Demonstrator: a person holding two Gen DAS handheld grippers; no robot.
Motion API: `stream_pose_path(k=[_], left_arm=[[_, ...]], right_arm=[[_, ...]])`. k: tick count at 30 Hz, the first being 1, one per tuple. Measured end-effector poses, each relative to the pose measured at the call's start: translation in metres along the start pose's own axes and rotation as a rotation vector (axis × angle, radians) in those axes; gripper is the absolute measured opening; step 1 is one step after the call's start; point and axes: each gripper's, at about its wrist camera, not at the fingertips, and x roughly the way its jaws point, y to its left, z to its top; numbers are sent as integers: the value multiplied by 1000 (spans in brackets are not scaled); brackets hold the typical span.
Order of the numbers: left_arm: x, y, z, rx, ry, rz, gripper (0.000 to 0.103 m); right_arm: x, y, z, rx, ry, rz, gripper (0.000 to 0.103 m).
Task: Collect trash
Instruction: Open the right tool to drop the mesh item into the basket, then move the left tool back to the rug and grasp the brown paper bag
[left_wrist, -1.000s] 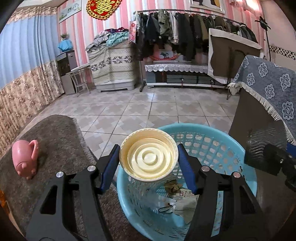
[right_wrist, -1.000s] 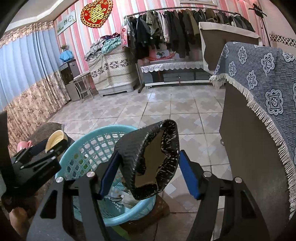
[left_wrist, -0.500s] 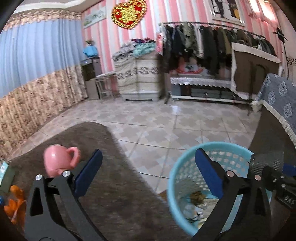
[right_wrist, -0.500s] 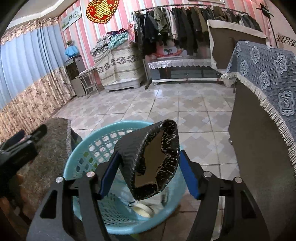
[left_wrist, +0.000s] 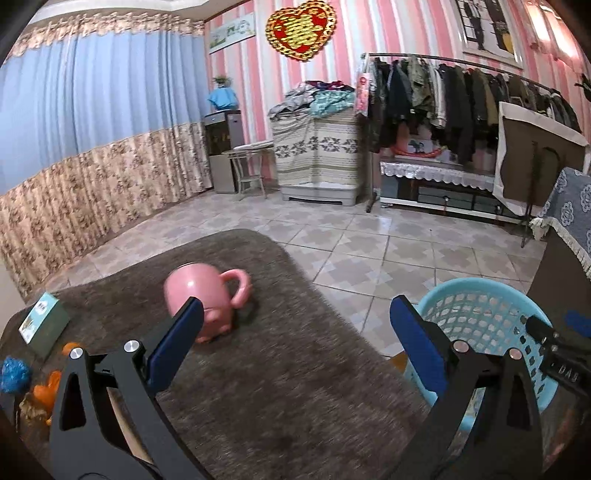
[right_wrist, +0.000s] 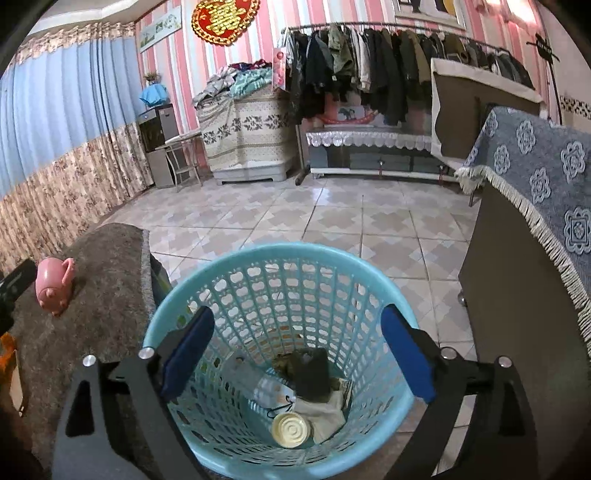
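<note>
Both grippers have let go since a second ago: the cream lid that the left one held and the black pouch that the right one held now lie in the basket, and the left camera has swung from the basket toward the rug.

From the left wrist view, a green box (left_wrist: 43, 325) stands at the rug's left edge, with a blue tuft (left_wrist: 14, 373) and some orange bits (left_wrist: 51, 384) just below it; what those bits are is hard to tell at the frame's edge. On the brown rug (left_wrist: 280, 387) a pink mug (left_wrist: 201, 295) lies on its side, handle to the right, partly behind the left finger. The left gripper (left_wrist: 295, 339) is spread wide with nothing between its blue pads. At far right sits the basket (left_wrist: 484, 291), on the tile just off the rug's corner.

From the right wrist view, the mug (right_wrist: 54, 282) lies at the left on the rug (right_wrist: 107, 291). The right gripper (right_wrist: 297, 350) hangs over the basket (right_wrist: 273, 254), fingers wide apart and empty. At the bottom of the basket lie the lid (right_wrist: 291, 430), face up, the pouch (right_wrist: 312, 373) above it, a pale cloth (right_wrist: 327, 413) touching both, and a clear bottle (right_wrist: 258, 384) to the left. A cloth-draped cabinet (right_wrist: 517, 295) stands to the right.
</note>
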Motion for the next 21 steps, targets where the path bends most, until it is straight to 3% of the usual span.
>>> stream_pose_path(k=[11, 21], left_arm=[[-53, 58, -15, -28, -62, 143, 98], [-87, 122, -45, -91, -45, 259, 98]], right_arm=[[-20, 36, -2, -66, -38, 66, 91], [-40, 95, -13, -169, -59, 138, 91]])
